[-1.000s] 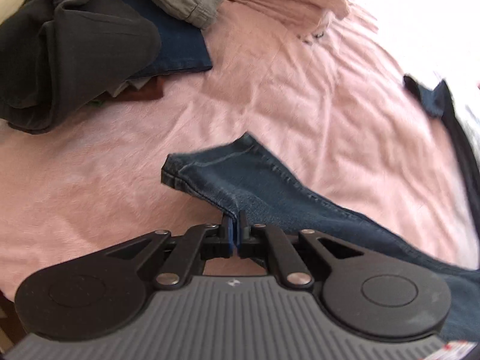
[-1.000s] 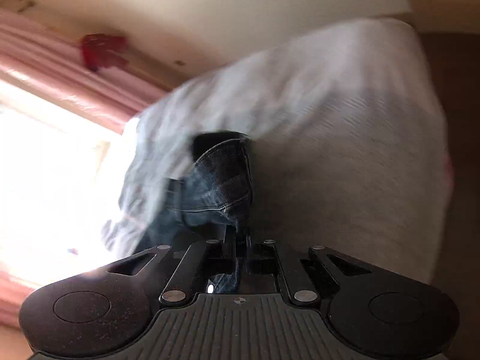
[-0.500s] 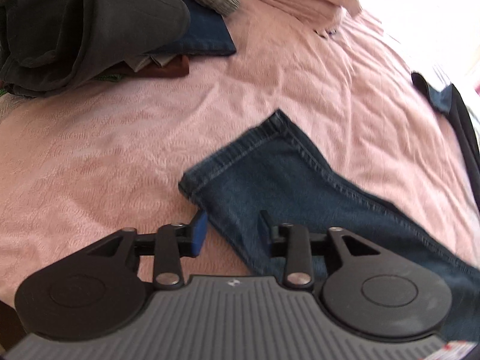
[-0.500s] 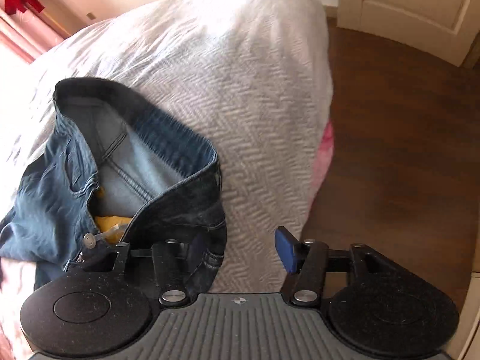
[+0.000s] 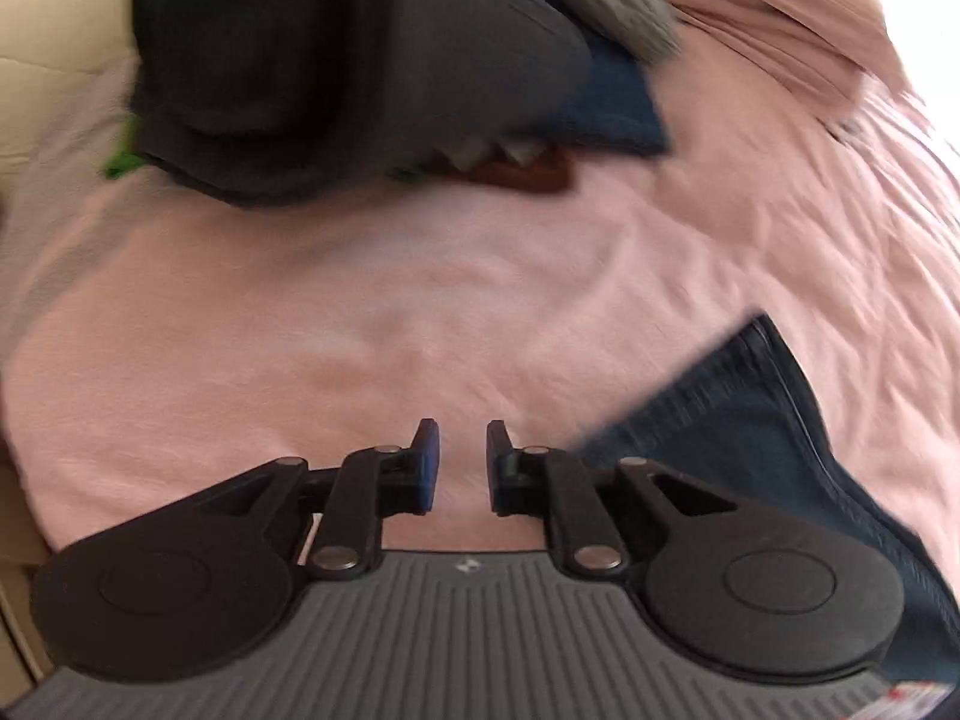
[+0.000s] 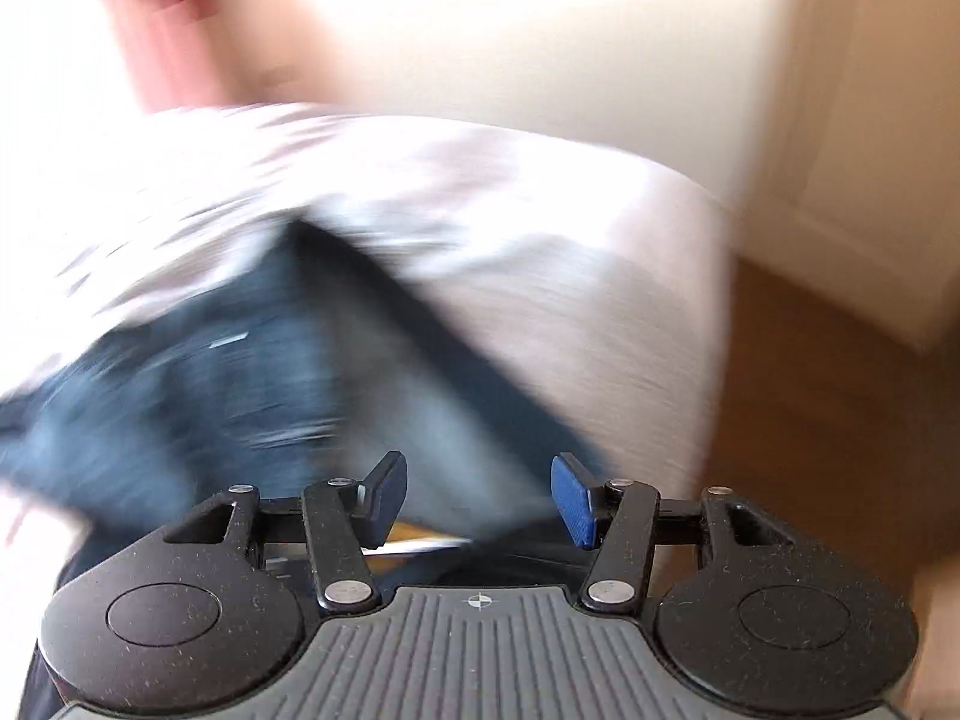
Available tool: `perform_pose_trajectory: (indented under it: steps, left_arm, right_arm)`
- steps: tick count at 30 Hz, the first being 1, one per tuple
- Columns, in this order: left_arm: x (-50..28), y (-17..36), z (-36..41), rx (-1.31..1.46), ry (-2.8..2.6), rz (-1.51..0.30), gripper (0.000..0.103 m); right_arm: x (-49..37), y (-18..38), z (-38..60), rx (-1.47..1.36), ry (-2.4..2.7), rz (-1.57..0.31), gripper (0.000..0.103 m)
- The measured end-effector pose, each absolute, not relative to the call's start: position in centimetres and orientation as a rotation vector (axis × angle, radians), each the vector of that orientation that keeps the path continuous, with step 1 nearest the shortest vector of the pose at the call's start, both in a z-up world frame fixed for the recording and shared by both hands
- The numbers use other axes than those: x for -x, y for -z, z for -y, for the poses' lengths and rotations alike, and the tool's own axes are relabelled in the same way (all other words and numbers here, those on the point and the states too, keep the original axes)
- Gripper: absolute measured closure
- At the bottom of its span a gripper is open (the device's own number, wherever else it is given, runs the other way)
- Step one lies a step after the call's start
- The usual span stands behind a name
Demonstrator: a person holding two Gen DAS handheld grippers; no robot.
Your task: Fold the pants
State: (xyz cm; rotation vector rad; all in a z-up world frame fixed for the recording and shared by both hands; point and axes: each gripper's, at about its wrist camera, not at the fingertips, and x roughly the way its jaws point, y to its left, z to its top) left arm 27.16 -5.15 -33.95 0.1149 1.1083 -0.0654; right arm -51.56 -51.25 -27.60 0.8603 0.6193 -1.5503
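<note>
I was between grasps: my left gripper (image 5: 461, 465) was closing on nothing above the pink bedspread (image 5: 420, 312), the jeans (image 5: 738, 420) hem just beside it. My right gripper (image 6: 477, 501) gaped over what looked, through blur, like the waistband. Next I needed fresh holds.

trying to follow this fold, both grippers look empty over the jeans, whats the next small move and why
Probably bring the left gripper rightward to the jeans leg's hem and pinch it. Its jaws are closing over bare pink bedspread, nothing between them, the hem lying beside its right finger. The right gripper is open over the blurred denim, holding nothing.
</note>
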Motion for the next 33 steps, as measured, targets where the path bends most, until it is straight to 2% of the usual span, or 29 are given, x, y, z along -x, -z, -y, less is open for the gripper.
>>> perform_pose_trajectory:
  steps: [2, 5, 9, 12, 17, 19, 21, 25, 29, 33]
  left_arm:
    - [-27.2, 32.3, 7.6, -0.145, 0.146, -1.046, 0.092]
    - [-26.4, 31.5, 15.3, -0.238, 0.388, -1.003, 0.09]
    - [-23.4, 32.8, 27.8, -0.335, 0.686, -0.978, 0.083]
    - [-21.2, 34.3, 37.0, -0.356, 0.862, -0.985, 0.081]
    - [-17.8, 36.0, 50.2, -0.602, 1.066, -0.765, 0.079]
    - [-17.3, 36.4, 53.7, -0.672, 1.117, -0.67, 0.077]
    - [-17.3, 37.0, 56.5, -0.709, 1.154, -0.602, 0.07]
    - [-17.7, 38.3, 60.6, -0.775, 1.184, -0.508, 0.067]
    - [-17.4, 39.5, 63.1, -0.858, 1.213, -0.401, 0.059]
    - [-17.3, 40.2, 64.9, -0.894, 1.218, -0.353, 0.051]
  right_arm:
    - [46.4, 27.1, 51.7, -0.747, 1.394, -0.635, 0.052]
    - [37.9, 28.3, 53.1, -0.593, 1.173, -0.695, 0.052]
    - [26.7, 32.1, 56.3, -0.461, 0.967, -0.735, 0.052]
    - [19.2, 33.9, 58.3, -0.345, 0.856, -0.791, 0.052]
    - [13.0, 36.4, 60.8, -0.211, 0.771, -0.861, 0.052]
    - [13.0, 36.8, 62.6, -0.183, 0.777, -0.876, 0.052]
    - [14.8, 36.3, 64.4, -0.173, 0.846, -0.881, 0.052]
    - [24.7, 33.4, 66.4, -0.305, 1.034, -0.839, 0.052]
    - [35.8, 30.2, 66.3, -0.455, 1.234, -0.797, 0.052]
    - [42.9, 28.4, 66.9, -0.662, 1.317, -0.652, 0.052]
